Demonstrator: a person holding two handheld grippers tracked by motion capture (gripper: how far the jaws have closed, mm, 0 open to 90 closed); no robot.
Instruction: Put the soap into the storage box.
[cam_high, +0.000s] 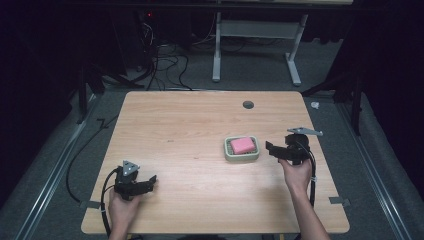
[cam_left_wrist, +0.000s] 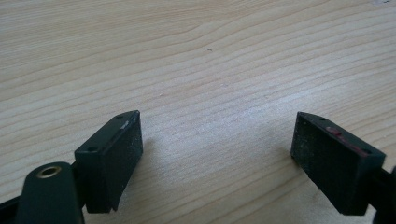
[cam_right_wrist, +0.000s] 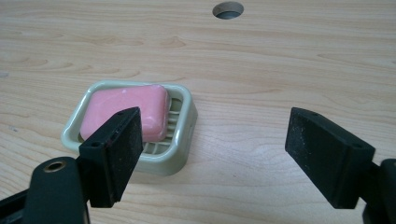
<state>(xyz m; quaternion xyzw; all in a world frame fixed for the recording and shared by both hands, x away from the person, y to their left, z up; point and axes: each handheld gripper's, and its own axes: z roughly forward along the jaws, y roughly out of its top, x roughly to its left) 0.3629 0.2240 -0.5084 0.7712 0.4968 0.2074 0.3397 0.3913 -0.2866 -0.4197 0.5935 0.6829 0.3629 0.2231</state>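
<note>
One pink rectangular soap bar (cam_high: 242, 145), lying in one pale green ribbed plastic soap dish (cam_high: 241, 157) right of centre on the light wooden table (cam_high: 190, 135). Two black hand-held grippers: left gripper (cam_high: 150, 181) near the front left edge, well apart from the dish; right gripper (cam_high: 270, 149) just beside the dish's right side, pointing at it. Seen close in the right gripper view: soap (cam_right_wrist: 126, 112) partly behind one jaw, dish (cam_right_wrist: 180, 140) near but untouched, round hole in the tabletop (cam_right_wrist: 228, 10) beyond. In the left gripper view, bare wood grain between the jaws. Both pairs of jaws spread wide, holding nothing.
</note>
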